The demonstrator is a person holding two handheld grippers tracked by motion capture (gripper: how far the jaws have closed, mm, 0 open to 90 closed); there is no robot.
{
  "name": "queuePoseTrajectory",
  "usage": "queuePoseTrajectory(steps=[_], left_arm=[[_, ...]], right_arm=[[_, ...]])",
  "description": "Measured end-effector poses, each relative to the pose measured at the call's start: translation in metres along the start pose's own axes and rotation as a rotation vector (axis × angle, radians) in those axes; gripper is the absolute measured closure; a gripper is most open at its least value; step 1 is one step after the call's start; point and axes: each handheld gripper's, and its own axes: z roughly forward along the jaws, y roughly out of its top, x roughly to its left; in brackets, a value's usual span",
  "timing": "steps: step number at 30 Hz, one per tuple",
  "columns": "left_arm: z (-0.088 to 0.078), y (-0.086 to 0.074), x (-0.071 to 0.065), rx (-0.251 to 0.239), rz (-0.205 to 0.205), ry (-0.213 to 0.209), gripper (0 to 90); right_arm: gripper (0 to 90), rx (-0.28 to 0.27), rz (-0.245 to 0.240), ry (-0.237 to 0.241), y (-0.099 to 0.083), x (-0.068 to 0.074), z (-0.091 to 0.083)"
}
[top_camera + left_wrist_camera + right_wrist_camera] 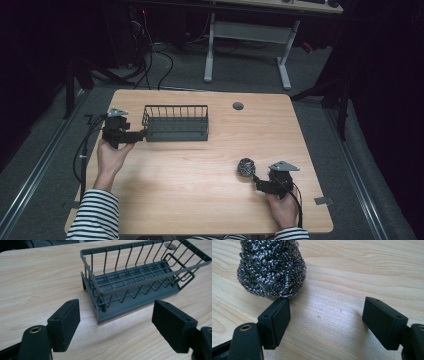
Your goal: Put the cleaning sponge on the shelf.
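Observation:
A dark grey wire basket (176, 123) stands empty on the wooden table, left of centre; in the left gripper view the basket (140, 280) lies just ahead. My left gripper (139, 134) sits at the basket's left end, and the left gripper (116, 318) is open with its jaws wide, nothing between them. A steel wool scourer (245, 167) rests on the table at the right. My right gripper (256, 179) is just behind it; the right gripper (325, 316) is open, its left fingertip touching the scourer (272, 267), which lies ahead and to the left.
The table (200, 165) has a round grey cable hole (238, 106) near its far edge. Beyond the table stand a white desk frame (247, 45) and cables on the floor. A small grey tab (323, 201) sits at the table's right front corner.

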Motion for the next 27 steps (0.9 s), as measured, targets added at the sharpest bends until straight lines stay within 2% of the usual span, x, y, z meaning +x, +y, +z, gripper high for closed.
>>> queuePoseTrajectory(steps=[8,11,13,15,18,22,24,27], left_arm=[[0.02,0.026,0.004,0.016,-0.017,0.039,26.4],[0.028,0.035,0.004,0.004,-0.05,0.045,29.9],[0.034,0.039,0.003,0.01,-0.053,0.06,31.8],[0.039,0.039,0.004,0.01,-0.068,0.063,34.6],[0.047,0.036,0.007,0.045,-0.074,0.091,36.2],[0.05,0.034,0.01,0.061,-0.071,0.098,39.9],[0.051,0.034,0.009,0.065,-0.049,0.118,43.2],[0.051,0.033,0.01,0.069,-0.053,0.109,48.2]], right_arm=[[22.8,0.0,-0.001,0.0,0.0,0.0,0.0],[22.8,0.0,-0.001,0.001,0.0,0.0,0.0],[22.8,0.0,-0.002,0.002,0.0,0.0,0.0],[22.8,0.0,-0.003,0.004,0.0,0.0,0.0],[22.8,0.0,-0.005,0.005,0.0,0.0,0.0],[22.8,0.0,-0.007,0.006,0.0,0.0,0.0],[22.8,-0.001,-0.008,0.006,0.0,0.0,0.0],[22.8,-0.001,-0.007,0.006,0.0,0.0,0.0]])
